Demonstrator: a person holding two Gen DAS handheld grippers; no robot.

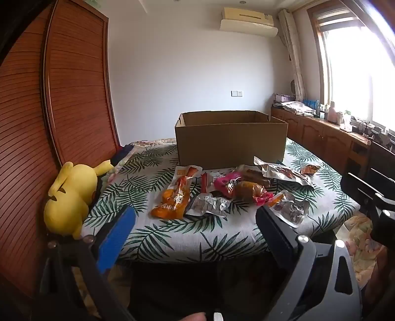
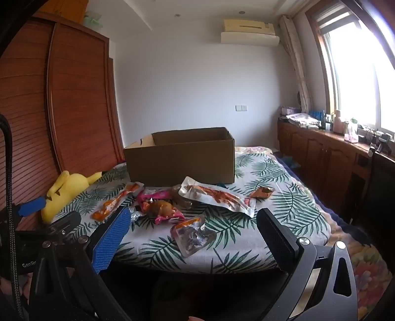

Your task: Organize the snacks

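On the bed [image 1: 222, 237], which is covered with a white sheet printed in green palm leaves, a scatter of snack packets [image 1: 229, 192] lies in front of an open cardboard box [image 1: 230, 145]. The box stands upright further back on the bed, its top flaps folded away; its inside cannot be seen from either view. The packets are loosely heaped, some overlapping: an orange packet [image 1: 172, 200] at the left end, a small silver packet [image 1: 209, 205] just beside it, a pink packet [image 1: 226, 184] in the middle, a long silver packet with red contents [image 1: 281, 172] toward the right, and a clear packet [image 1: 290, 208] nearest the bed's front edge. A small orange-brown packet [image 1: 309, 169] lies apart on the right.

The left gripper [image 1: 195, 217] hangs short of the bed's near edge, tilted slightly down, its jaws spread wide with nothing between them; one finger carries a blue pad [image 1: 116, 242]. The right gripper [image 2: 192, 219] is posed likewise, jaws wide apart and touching no packet, with the clear packet seen just past them.

A yellow plush toy [image 1: 71, 195] lies at the left edge of the bed against a wooden louvred wardrobe [image 1: 74, 98]. Along the right wall a wooden counter [image 1: 321, 133] under a bright window [image 1: 358, 69] carries small clutter, and an air conditioner [image 1: 248, 21] hangs high on the far wall.
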